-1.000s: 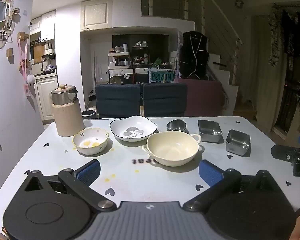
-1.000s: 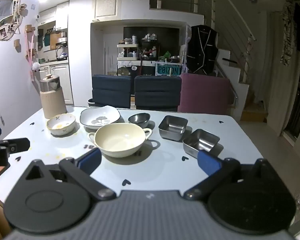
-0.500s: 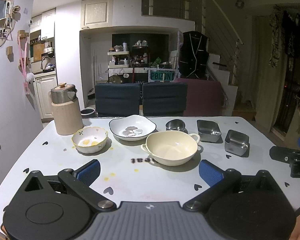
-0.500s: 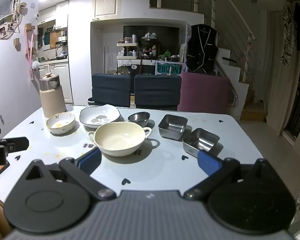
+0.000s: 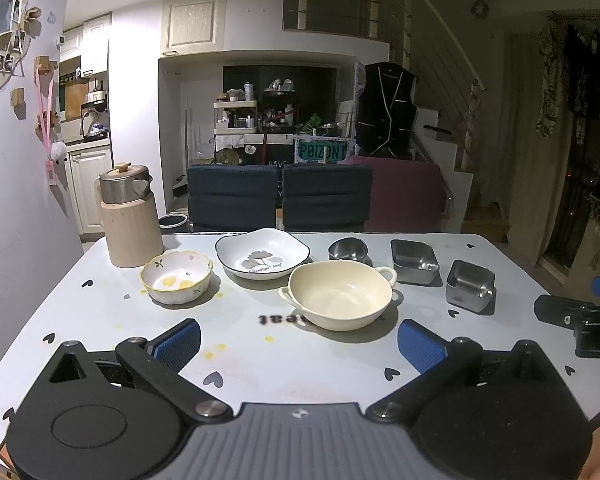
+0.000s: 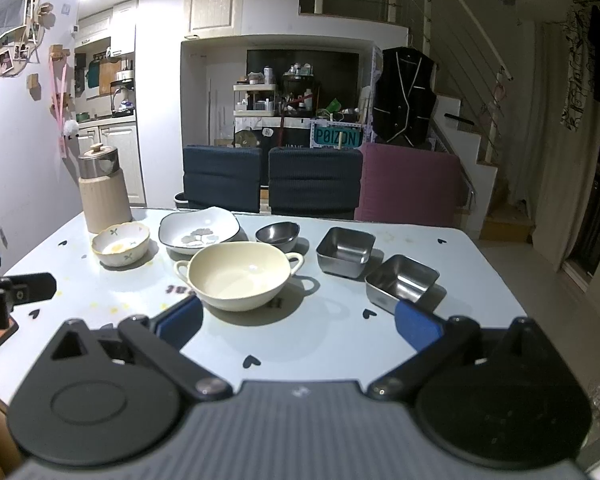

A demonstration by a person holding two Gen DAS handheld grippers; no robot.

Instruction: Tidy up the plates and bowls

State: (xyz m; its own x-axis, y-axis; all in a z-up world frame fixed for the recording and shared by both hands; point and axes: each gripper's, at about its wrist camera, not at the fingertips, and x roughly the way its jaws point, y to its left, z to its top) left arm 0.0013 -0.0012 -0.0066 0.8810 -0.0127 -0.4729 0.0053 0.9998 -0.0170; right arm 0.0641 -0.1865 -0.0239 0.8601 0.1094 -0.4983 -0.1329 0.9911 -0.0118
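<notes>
With the jaws of the left gripper (image 5: 298, 344) and right gripper (image 6: 298, 322) spread and empty, the cream bowl (image 5: 340, 295) at mid-table is judged rigid, glazed-slippery and breakable, best pinched at 1 of its 2 handles.

"POIZON" on teal sign (image 5: 323, 153) behind chairs, "eat" on table (image 5: 340, 364)

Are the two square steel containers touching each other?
Apart. The right wrist view shows bare tabletop between the farther steel container and the nearer steel container.
</notes>
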